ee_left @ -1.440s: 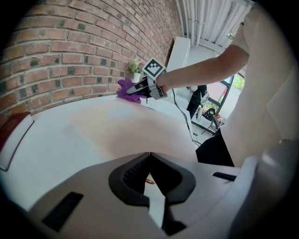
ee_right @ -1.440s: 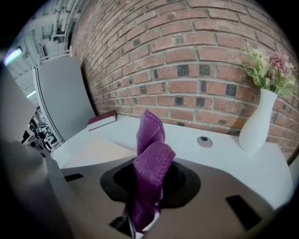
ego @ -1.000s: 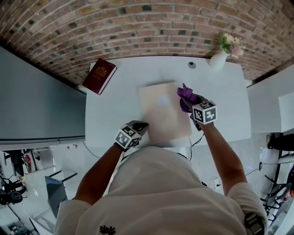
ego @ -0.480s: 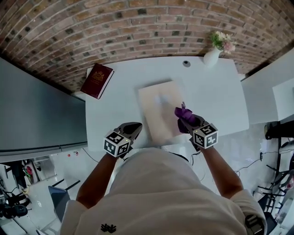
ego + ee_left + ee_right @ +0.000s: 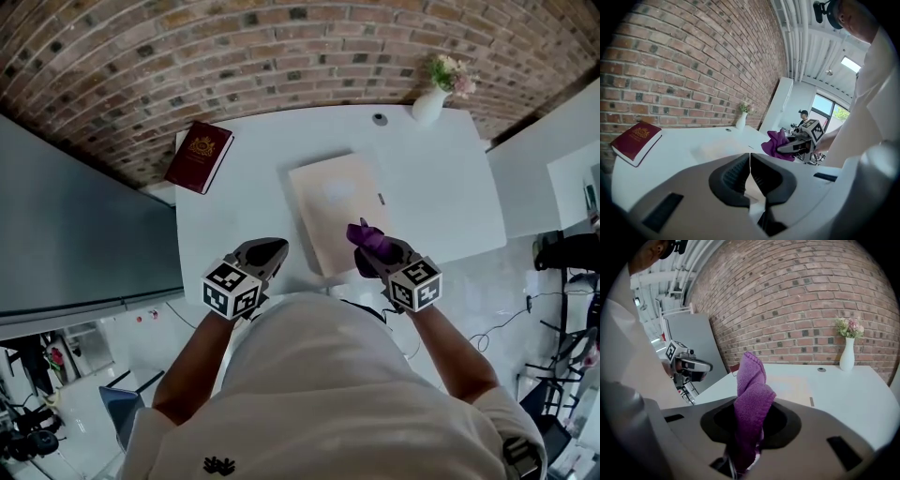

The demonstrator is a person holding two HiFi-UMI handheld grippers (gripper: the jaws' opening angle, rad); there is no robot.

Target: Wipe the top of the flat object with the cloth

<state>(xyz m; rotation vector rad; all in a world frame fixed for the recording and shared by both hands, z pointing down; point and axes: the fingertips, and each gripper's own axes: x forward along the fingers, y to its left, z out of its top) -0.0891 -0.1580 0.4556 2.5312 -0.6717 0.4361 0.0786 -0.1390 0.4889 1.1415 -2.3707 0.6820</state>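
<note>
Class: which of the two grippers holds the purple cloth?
The right gripper: its jaws pinch the purple cloth; the left gripper is shut and empty.

Left hand-held gripper [image 5: 266, 250] closed — right [image 5: 373, 251] clamping

A white table [image 5: 234, 216] stands against a brick wall [image 5: 281, 56], beside a grey panel [image 5: 75, 234].

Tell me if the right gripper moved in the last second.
Yes: the right gripper, holding the cloth, drew back along the flat object toward its near edge.
</note>
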